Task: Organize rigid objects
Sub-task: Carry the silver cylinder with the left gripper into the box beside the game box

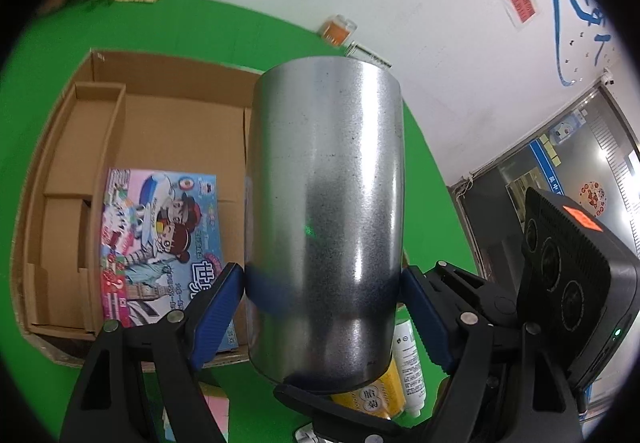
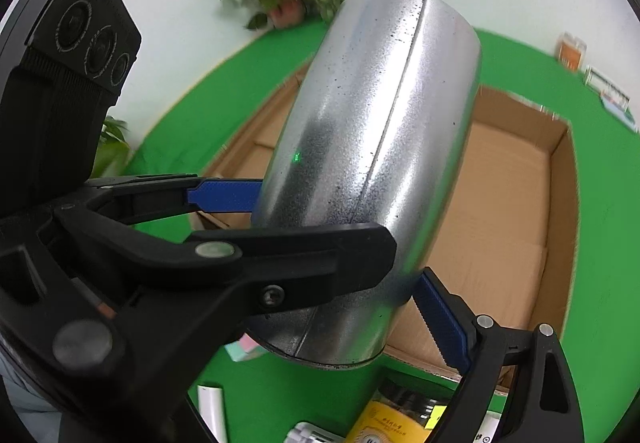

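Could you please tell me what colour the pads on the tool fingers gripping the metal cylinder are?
Blue, ribbed pads on black fingers, pressed against the silver cylinder; clearest in the left wrist view.

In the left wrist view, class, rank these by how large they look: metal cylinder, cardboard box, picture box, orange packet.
1. cardboard box
2. metal cylinder, though it is nearest the camera, so its rank is unsure
3. picture box
4. orange packet

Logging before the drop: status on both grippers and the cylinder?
Left gripper shut on metal cylinder; right gripper shut on it too. Cylinder held above cardboard box. Game box already inside.
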### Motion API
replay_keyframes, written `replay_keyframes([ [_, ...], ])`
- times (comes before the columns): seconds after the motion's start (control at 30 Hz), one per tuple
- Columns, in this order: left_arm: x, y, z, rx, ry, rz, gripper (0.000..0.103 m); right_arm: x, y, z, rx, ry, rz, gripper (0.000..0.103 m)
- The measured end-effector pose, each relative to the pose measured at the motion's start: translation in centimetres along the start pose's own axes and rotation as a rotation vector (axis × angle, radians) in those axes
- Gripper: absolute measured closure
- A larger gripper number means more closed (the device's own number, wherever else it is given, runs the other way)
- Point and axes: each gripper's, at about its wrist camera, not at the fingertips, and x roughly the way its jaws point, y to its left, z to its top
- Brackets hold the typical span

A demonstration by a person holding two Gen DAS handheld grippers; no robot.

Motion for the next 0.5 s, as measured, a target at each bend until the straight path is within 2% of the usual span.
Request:
replay_keyframes([
  [0.3,6.3,2.7,-0.2,-0.073,0.136,-0.011,0.023,6.0,-2.9,-0.7,0.046,0.138,0.022,0.012],
  [0.5,8.9,4.1,-0.7,-0.115,0.219,-0.016,0.023,8.8,-4.0,-1.8,0.085,0.233,0.05,0.011],
])
